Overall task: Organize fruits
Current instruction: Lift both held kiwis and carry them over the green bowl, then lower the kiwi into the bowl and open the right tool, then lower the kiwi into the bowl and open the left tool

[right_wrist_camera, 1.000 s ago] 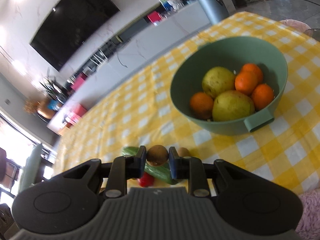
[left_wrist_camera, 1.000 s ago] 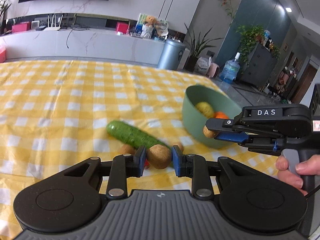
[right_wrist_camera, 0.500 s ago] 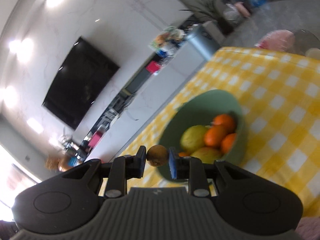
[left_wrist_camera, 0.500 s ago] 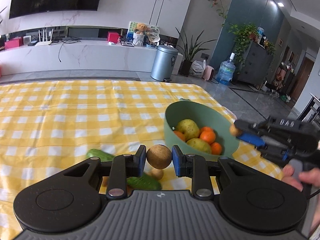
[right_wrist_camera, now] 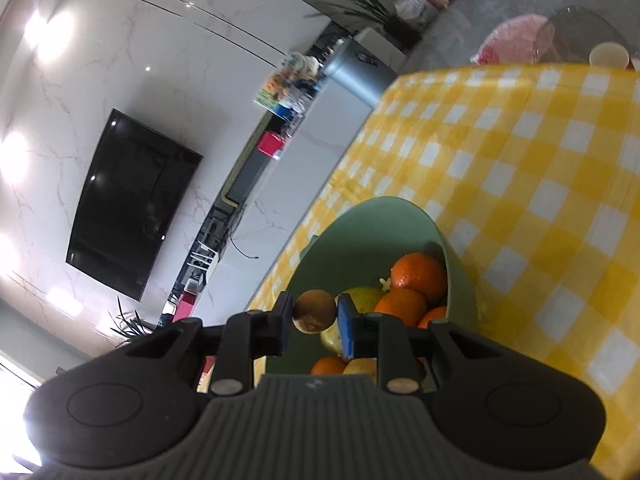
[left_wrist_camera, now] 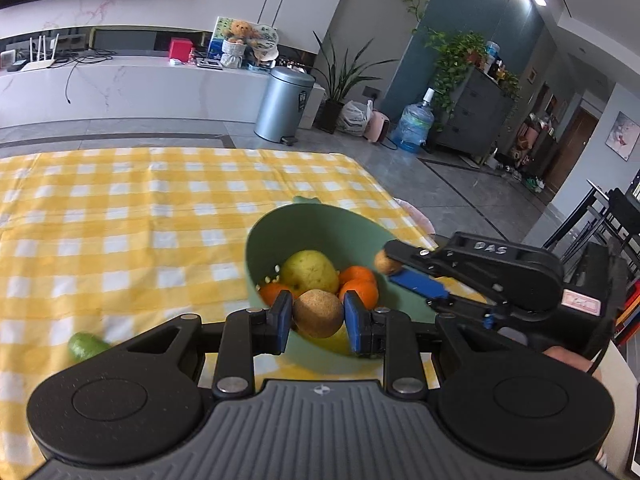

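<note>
Left gripper (left_wrist_camera: 318, 316) clamps a kiwi (left_wrist_camera: 318, 313), right gripper (right_wrist_camera: 312, 314) clamps a smaller kiwi (right_wrist_camera: 314, 311), both over green bowl (left_wrist_camera: 320, 228).

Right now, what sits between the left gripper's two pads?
A brown kiwi, pinched between the left gripper's blue pads, hanging over the green bowl. The left wrist view shows it.

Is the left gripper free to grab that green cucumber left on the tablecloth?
Probably not: the left gripper is already shut on a brown kiwi over the bowl; the cucumber lies apart, unblocked.
</note>
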Motion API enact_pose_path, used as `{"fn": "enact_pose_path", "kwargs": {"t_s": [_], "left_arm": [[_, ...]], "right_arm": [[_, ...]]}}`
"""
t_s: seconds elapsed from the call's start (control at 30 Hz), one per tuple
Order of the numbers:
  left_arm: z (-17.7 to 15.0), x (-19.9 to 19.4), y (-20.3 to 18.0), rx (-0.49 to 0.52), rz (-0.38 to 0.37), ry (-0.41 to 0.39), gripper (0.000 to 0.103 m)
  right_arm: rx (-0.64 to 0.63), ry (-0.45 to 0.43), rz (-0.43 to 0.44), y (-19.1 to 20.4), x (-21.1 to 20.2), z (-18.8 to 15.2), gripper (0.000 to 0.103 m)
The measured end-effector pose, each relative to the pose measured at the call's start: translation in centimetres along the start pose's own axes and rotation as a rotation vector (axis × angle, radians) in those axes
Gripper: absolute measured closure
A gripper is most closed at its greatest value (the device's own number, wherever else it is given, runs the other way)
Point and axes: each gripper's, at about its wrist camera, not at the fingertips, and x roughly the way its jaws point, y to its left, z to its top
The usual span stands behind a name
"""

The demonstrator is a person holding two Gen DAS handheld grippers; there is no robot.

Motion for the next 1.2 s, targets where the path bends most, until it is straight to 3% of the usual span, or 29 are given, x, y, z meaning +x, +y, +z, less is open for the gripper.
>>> {"fn": "enact_pose_path", "kwargs": {"t_s": [0.23,0.4,0.47,0.53,0.83,1.07,1.2], "left_arm": [[1.9,2.3,-0.5,-0.012,-0.011,0.004,0.072],[1.3,3.3,-0.4,-0.069,-0.028,0.022,0.072],[0.7,3.7,-0.5,-0.068,-0.036,0.040,0.072],[0.3,4.0,-0.5,-0.081,-0.059,0.063,0.072],[1.1,5.0,-1.5,-0.075,-0.047,0.065,0.072],[3.8,9.3,-1.4,-0.123,-0.067,0.119,0.072],[4.1,11.6,-1.6,-0.139,-0.037,0.140,0.072]], "right_arm": [[-0.030,0.010,-0.035,0.0,2.0,1.6,0.082],[-0.062,0.050,-0.047,0.5,3.0,1.7,0.080],[-0.081,0.029,-0.055,0.8,2.7,1.6,0.069],[-0.075,0.006,-0.043,0.9,2.2,1.7,0.064],[-0.064,-0.057,-0.059,0.6,-0.6,2.2,0.060],[-0.080,-0.043,-0.056,0.3,-1.4,2.1,0.060],[-0.073,-0.048,-0.036,0.1,-1.5,2.2,0.060]]}}
